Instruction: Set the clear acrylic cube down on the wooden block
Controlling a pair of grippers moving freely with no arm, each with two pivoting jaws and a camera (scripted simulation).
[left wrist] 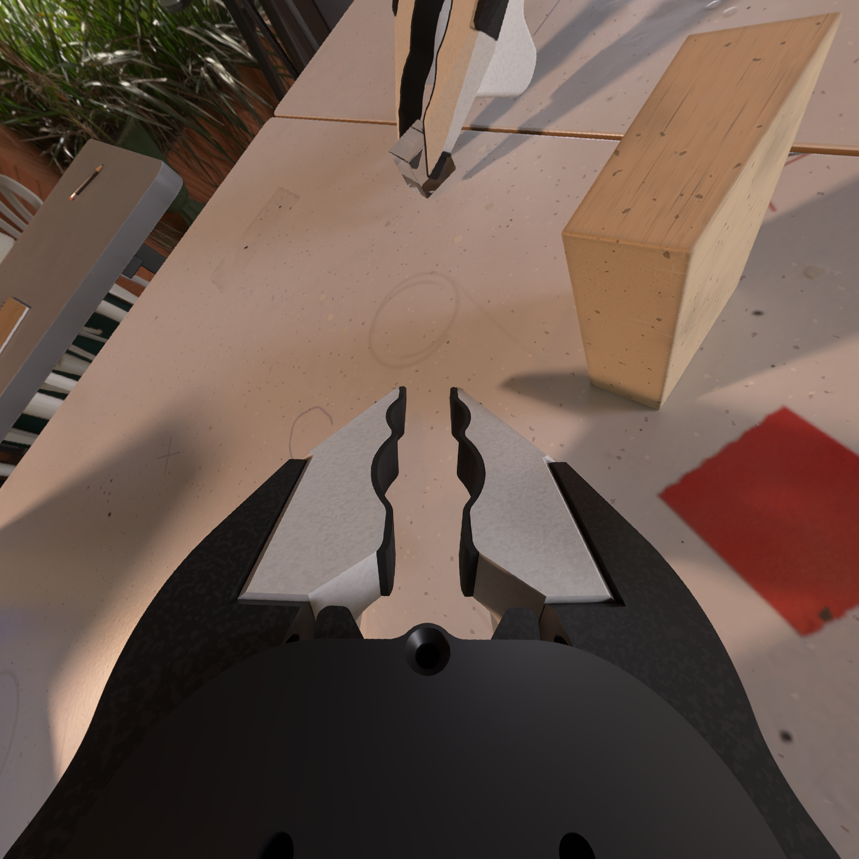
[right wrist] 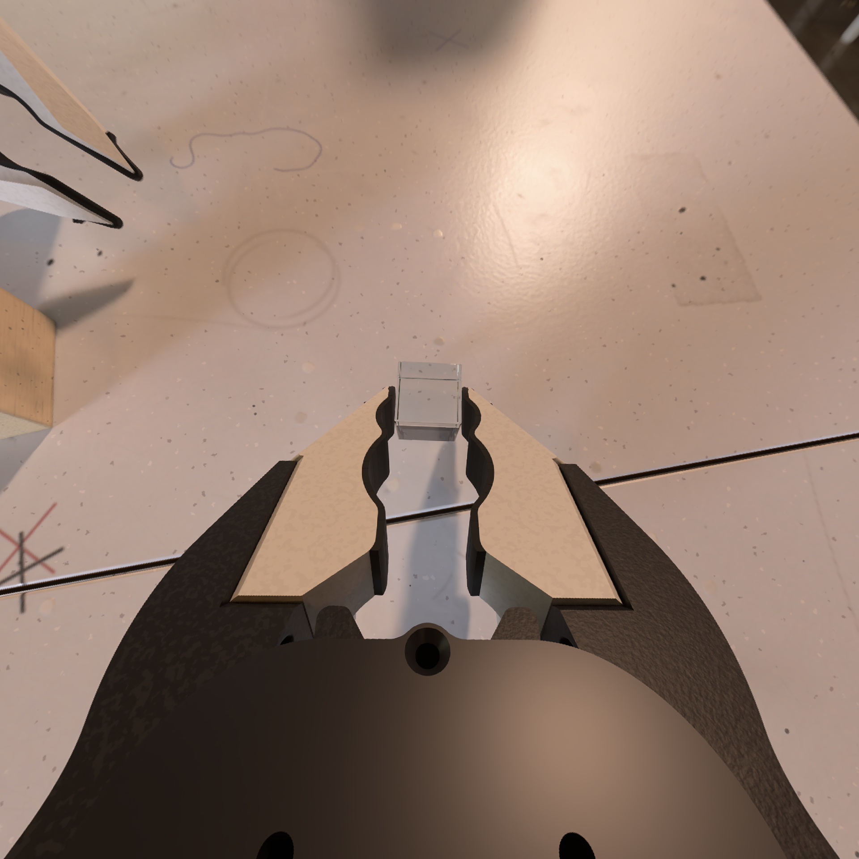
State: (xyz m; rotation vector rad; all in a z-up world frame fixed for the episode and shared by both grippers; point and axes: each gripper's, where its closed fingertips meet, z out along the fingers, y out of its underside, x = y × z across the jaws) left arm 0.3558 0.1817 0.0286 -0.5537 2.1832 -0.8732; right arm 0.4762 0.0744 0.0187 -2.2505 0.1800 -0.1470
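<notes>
Clear cube sits pinched between the tips of the right gripper, jaws closed onto its two sides, most of the cube poking out past the tips. In the left wrist view the same cube shows at the end of the right gripper, which comes down steeply from the top of frame w/ tips low over the table; can't tell if the cube touches the surface.

Left gripper holds nothing, jaws set narrow w/ a slim gap and only bare tabletop showing between the pads. It hangs over the table, pointing toward the cube. From the right wrist view its two fingers enter at upper left.

Wood block lies on the table, right of both grippers in the left view, well apart from the cube; top face bare. In the right view only its corner shows at the left edge.

Red sheet lies flat near the block's near end. Faint pencil ring marks the table between the grippers. A seam crosses the tabletop.
</notes>
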